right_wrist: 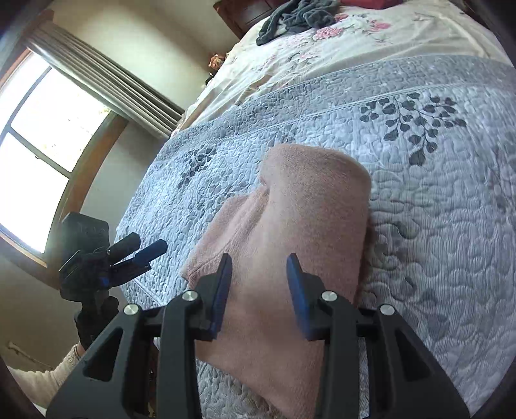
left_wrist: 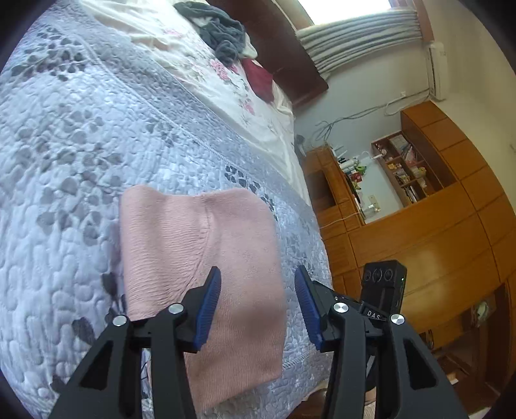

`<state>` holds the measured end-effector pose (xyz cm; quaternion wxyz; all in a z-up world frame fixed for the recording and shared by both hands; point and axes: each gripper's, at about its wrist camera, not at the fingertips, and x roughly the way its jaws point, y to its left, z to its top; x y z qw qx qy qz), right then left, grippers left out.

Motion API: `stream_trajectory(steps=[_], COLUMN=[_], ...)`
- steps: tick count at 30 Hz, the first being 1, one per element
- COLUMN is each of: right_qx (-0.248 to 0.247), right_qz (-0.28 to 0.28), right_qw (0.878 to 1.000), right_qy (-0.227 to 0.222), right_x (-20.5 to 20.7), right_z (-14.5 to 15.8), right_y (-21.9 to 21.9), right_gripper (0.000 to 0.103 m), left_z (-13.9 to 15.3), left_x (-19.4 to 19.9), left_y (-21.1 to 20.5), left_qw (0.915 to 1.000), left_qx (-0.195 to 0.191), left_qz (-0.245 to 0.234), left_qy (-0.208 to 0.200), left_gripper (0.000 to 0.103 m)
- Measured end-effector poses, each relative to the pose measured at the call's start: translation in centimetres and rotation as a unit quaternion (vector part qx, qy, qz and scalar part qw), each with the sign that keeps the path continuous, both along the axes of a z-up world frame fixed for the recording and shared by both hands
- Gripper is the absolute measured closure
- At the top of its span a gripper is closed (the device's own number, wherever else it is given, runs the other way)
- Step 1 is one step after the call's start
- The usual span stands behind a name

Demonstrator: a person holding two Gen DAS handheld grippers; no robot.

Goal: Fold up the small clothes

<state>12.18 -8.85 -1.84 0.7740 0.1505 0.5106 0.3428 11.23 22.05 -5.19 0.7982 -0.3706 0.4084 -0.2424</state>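
A pink knitted garment [left_wrist: 206,270] lies folded on the grey quilted bedspread [left_wrist: 80,161] near the bed's edge. My left gripper [left_wrist: 258,287] hovers over its near part, open, nothing between the blue pads [left_wrist: 208,309]. In the right wrist view the same pink garment [right_wrist: 300,225] lies flat with a rounded far end. My right gripper [right_wrist: 259,274] is open above it, empty. The left gripper [right_wrist: 142,251] shows at the left of that view, off the bed's edge, with a sleeve below it.
A heap of dark grey clothes [left_wrist: 219,29] and a red cloth [left_wrist: 259,79] lie on the floral sheet [left_wrist: 206,74] at the far end. Wooden cabinets [left_wrist: 419,232] stand beyond the bed edge. A window with curtains [right_wrist: 45,109] is on the other side.
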Motion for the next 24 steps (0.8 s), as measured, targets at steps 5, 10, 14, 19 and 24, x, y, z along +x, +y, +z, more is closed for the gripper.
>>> stream_trajectory(steps=[5, 10, 14, 19, 24], right_qx=[-0.031, -0.003, -0.012, -0.003, -0.064], right_qz=[-0.002, -0.017, -0.03, -0.044, -0.051], right_qw=[0.999, 0.999, 0.999, 0.997, 0.997], right_qy=[0.012, 0.038, 0.041, 0.055, -0.001], right_x=[1.7, 2.1, 2.2, 2.2, -1.0], right_z=[-2.3, -4.4, -5.3, -4.9, -1.0], right_y=[1.2, 0.3, 0.2, -0.1, 0.0], right_gripper=[0.069, 0.073, 0.084, 0.083, 0.043], left_z=[-3.9, -7.6, -8.6, -7.2, -2.4], left_x=[2.7, 2.4, 2.1, 1.8, -1.2], left_y=[-2.0, -0.6, 0.0, -0.6, -1.2], left_qw=[0.9977, 0.996, 0.996, 0.9934, 0.9904], left_qx=[0.048, 0.059, 0.057, 0.088, 0.135], left_qz=[-0.02, -0.011, -0.007, -0.004, 0.013], left_qy=[0.044, 0.066, 0.068, 0.073, 0.029], left_gripper=[0.056, 0.065, 0.074, 0.07, 0.039])
